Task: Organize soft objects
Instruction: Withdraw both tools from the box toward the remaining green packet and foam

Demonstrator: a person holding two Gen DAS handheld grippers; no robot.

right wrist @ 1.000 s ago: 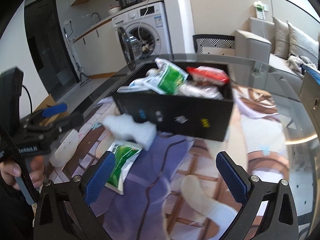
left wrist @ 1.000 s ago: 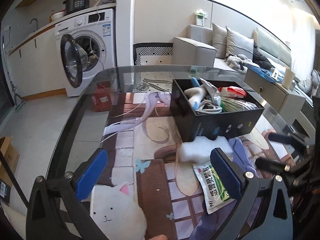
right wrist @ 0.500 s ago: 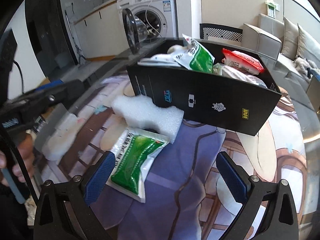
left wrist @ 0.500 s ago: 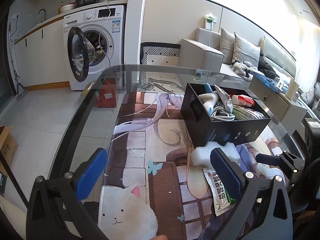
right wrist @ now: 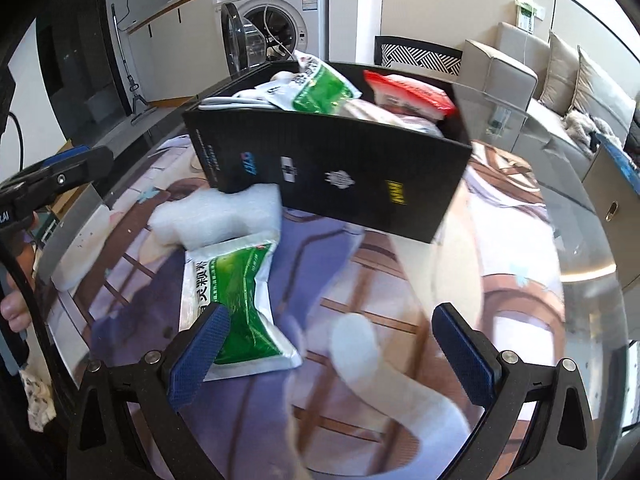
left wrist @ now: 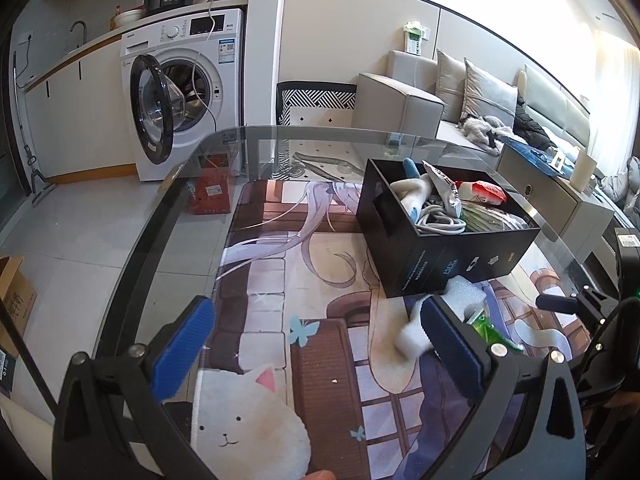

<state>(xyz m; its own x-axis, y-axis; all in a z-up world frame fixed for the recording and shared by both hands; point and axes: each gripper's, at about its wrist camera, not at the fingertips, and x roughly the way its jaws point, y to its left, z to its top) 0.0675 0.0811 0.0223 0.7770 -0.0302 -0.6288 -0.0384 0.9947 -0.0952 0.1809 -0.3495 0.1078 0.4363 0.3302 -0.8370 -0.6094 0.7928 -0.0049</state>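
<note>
A black box [left wrist: 448,236] [right wrist: 332,168] stands on the printed mat, filled with soft packets, a white cable and a plush. A white foam piece [right wrist: 220,216] [left wrist: 460,292] lies against the box's near corner. A green and white pouch [right wrist: 232,300] lies flat in front of the foam; only a green sliver of it shows in the left wrist view [left wrist: 486,326]. My right gripper [right wrist: 332,352] is open and empty, low over the mat with its left finger over the pouch's near end. My left gripper [left wrist: 316,348] is open and empty above the mat, left of the foam.
The printed mat [left wrist: 280,280] covers a glass table [left wrist: 180,200] whose curved edge runs on the left. A washing machine [left wrist: 184,92] with its door open, a chair [left wrist: 316,100] and a sofa [left wrist: 480,96] stand beyond.
My right gripper has moved forward and down toward the pouch and foam, and the box looks closer. My left gripper has risen and pulled back, showing more of the table.
</note>
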